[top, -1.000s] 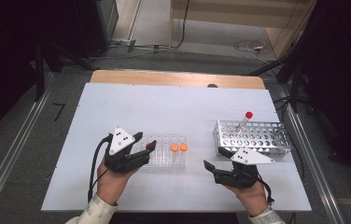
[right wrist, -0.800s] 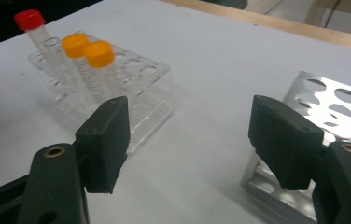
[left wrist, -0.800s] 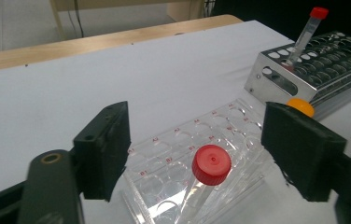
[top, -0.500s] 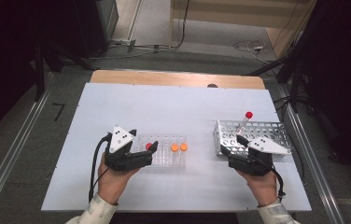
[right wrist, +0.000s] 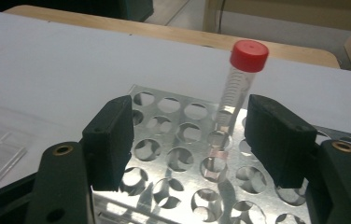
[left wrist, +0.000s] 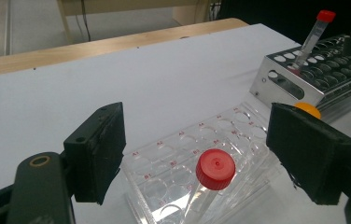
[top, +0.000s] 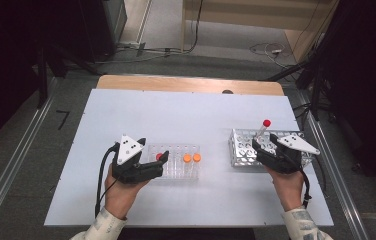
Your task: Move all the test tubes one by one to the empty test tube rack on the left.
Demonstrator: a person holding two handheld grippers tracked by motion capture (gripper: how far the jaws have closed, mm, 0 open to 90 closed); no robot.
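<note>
Two racks sit on the white desk (top: 186, 117). The clear rack (left wrist: 197, 161) holds a red-capped tube (left wrist: 214, 169) between the open left tool (left wrist: 194, 156); the metal rack (right wrist: 183, 177) near the desk's right edge holds another tube (right wrist: 239, 84) beyond the right tool (right wrist: 190, 137), whose jaws, just narrowing, touch nothing.

A lab — metal tube rack (top: 241, 147), capped tubes (top: 263, 129), clear well tray (top: 178, 162) on white table (top: 186, 115).

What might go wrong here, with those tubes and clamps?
The red-capped tube leans in the metal rack; the right gripper, jaws open either side and just closing, might knock it crooked or jam it. On the other side, the left gripper, just opened, flanks another red-capped tube leaning in the clear rack, which could tip or slide.
</note>
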